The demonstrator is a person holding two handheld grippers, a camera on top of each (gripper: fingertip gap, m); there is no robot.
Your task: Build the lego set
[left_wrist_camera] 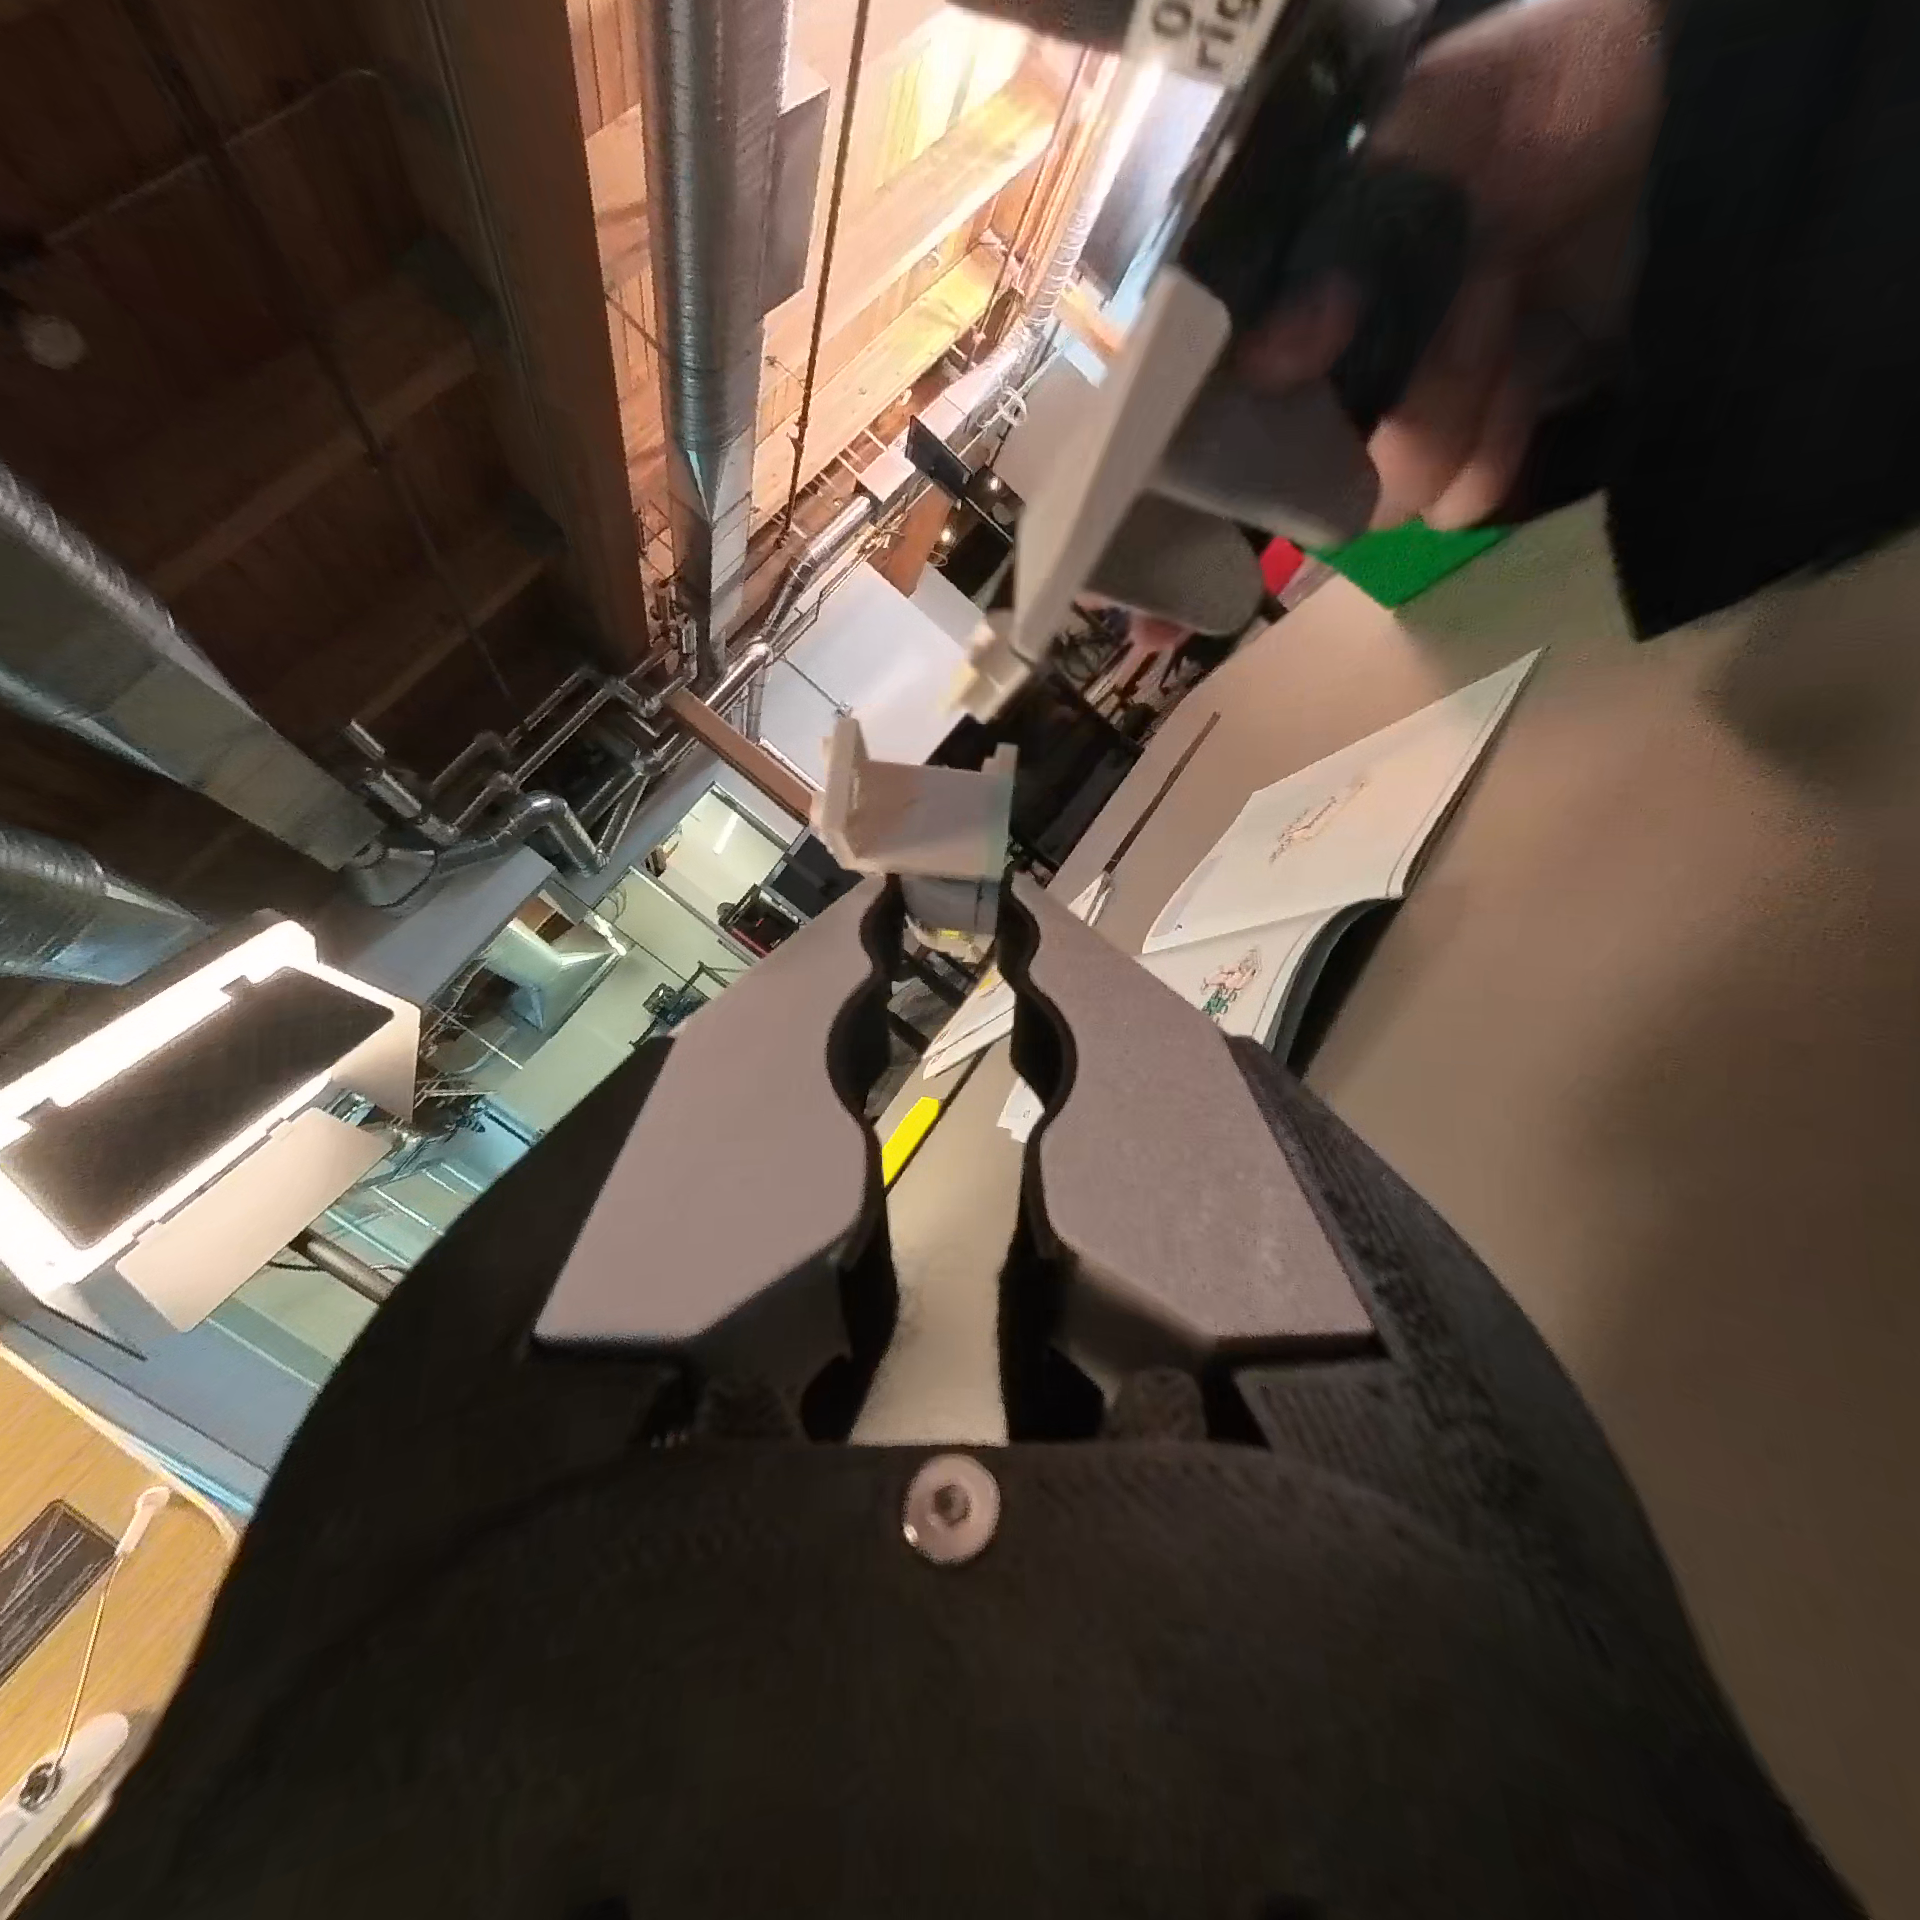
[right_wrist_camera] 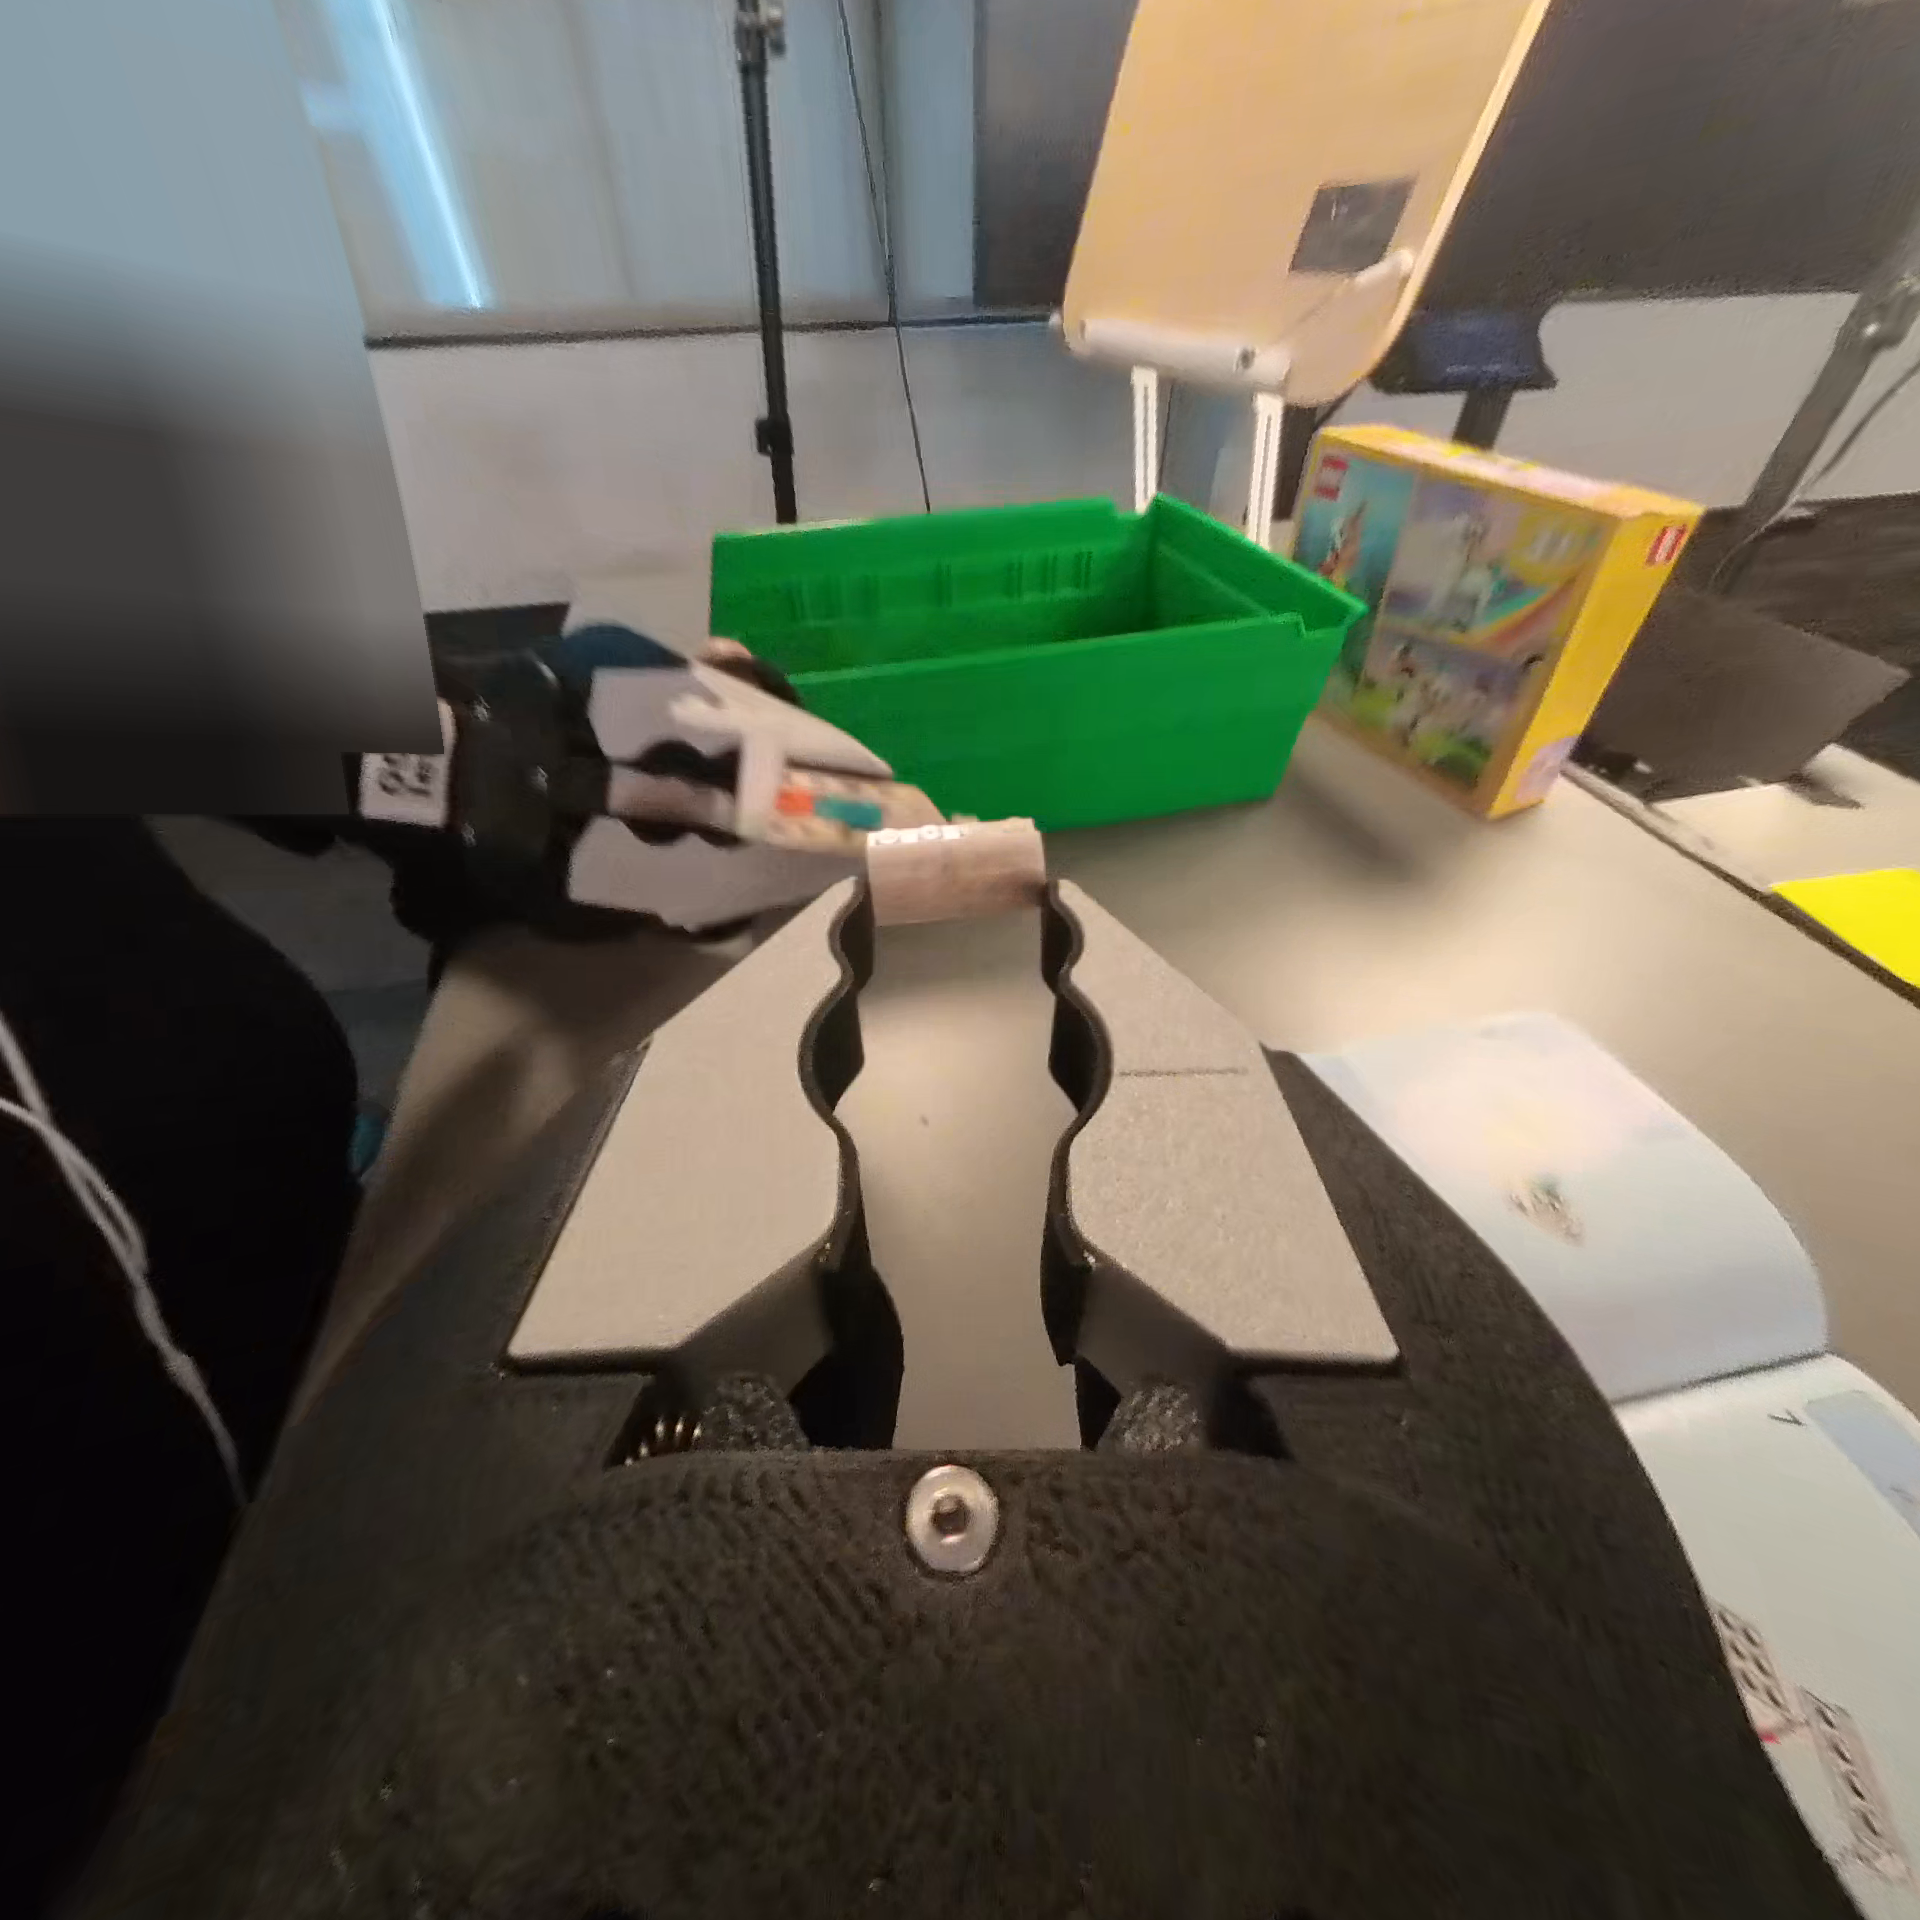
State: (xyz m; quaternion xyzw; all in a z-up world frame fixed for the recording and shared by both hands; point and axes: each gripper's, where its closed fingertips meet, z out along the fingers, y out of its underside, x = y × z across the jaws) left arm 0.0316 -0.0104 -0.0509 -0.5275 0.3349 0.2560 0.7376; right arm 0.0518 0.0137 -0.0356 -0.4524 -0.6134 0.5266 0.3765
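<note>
A white sticker [left_wrist_camera: 1205, 31] with black letters and numbers is sitting on the black body of the right gripper [left_wrist_camera: 997, 665], at the top of the left wrist view. Only part of it is showing. Another white sticker [right_wrist_camera: 400, 784] with black marks is sticking to the left gripper [right_wrist_camera: 831, 800], and it is too blurry to read. The yellow lego box [right_wrist_camera: 1496, 623] is showing a small red brand logo on two sides. The open booklet [left_wrist_camera: 1340, 831] is showing tiny print beside its drawings.
</note>
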